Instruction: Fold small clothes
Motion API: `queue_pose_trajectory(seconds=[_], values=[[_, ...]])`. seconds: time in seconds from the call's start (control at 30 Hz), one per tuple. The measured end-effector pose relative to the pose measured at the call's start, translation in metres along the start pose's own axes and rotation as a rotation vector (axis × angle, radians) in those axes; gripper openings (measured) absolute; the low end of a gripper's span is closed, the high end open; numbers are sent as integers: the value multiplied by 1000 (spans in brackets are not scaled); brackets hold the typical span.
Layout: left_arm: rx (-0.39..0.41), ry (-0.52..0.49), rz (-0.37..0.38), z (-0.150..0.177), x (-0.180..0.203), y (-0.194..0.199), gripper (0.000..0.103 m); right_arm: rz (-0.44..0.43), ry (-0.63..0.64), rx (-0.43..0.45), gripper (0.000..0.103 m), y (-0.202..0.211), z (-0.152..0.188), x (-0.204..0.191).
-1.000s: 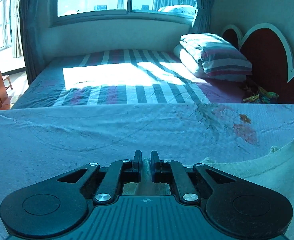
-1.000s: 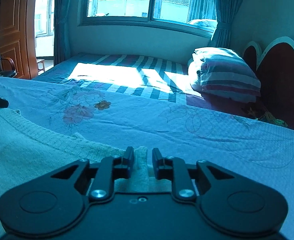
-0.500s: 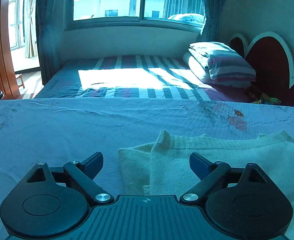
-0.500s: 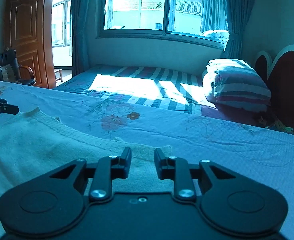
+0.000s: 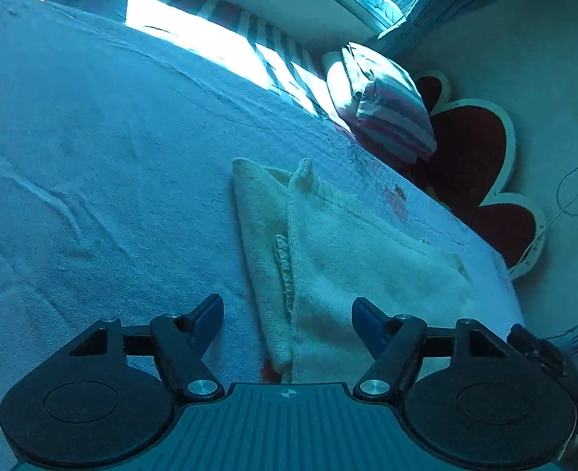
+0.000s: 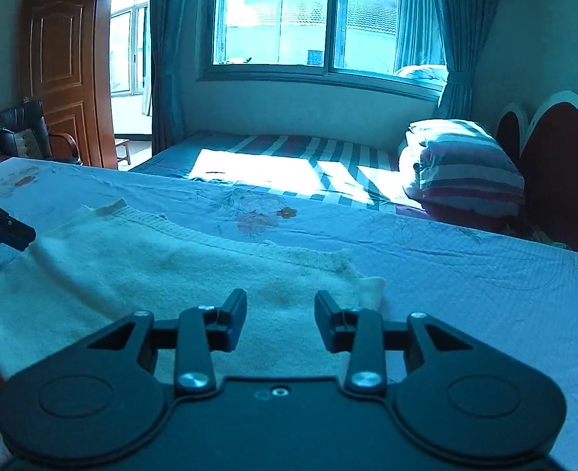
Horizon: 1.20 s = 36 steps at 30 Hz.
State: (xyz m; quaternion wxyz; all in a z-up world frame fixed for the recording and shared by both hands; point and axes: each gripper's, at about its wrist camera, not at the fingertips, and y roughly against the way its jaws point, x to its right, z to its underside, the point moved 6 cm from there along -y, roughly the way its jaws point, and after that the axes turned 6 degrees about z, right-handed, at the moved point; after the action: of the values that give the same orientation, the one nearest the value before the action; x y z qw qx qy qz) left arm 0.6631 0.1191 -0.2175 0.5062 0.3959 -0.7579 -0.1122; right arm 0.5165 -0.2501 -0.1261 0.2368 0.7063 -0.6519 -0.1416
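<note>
A small cream knitted sweater (image 5: pixel 367 259) lies folded on the blue flowered sheet (image 5: pixel 92 157), with one layer lapped over its left edge. My left gripper (image 5: pixel 287 314) hovers over that edge. Its jaws stand wide apart and are closing, and the cloth lies below the gap without touching the pads. In the right wrist view the sweater (image 6: pixel 151 267) spreads to the left. My right gripper (image 6: pixel 281 314) is above the sweater's right end with its jaws opening, and nothing is pinched. A finger (image 6: pixel 6 223) of the left gripper shows at the left edge.
Beyond the sheet (image 6: pixel 465 274) stands a second bed with a striped cover (image 6: pixel 289 153) and a striped pillow (image 6: pixel 461 168). A red scalloped headboard (image 6: pixel 555 165) is on the right. A black chair (image 6: pixel 22 129) and a wooden door (image 6: pixel 53 78) are at far left.
The left gripper, shut a second ago, has let go of the cloth, opened wide, drawn back and rolled. The right gripper has released the sweater's edge and lifted back. The sweater now lies folded.
</note>
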Motion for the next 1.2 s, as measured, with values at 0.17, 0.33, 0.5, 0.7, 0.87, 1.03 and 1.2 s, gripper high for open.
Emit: queue_pose_trajectory(seconds=[0.17,0.33,0.5,0.7,0.87,1.03,1.2], values=[[-108,105,174,2,-8,-18,72,74,-87,-35,41,31,17,18],[-122,154,274,4,-9,-39,72,137,-154,-42,41,51,25,28],[-75,155,342,5,-6,-48,68,172,-199,-35,41,64,29,26],[-76,142,344,4,0,-53,68,206,-262,-41,41,75,36,26],[-77,67,250,6,-4,-42,47,236,-265,-44,41,79,40,28],[-48,22,129,2,1,-42,17,306,-301,-82,41,80,55,43],[16,-1,66,-1,17,-31,16,404,-340,-137,43,80,76,79]])
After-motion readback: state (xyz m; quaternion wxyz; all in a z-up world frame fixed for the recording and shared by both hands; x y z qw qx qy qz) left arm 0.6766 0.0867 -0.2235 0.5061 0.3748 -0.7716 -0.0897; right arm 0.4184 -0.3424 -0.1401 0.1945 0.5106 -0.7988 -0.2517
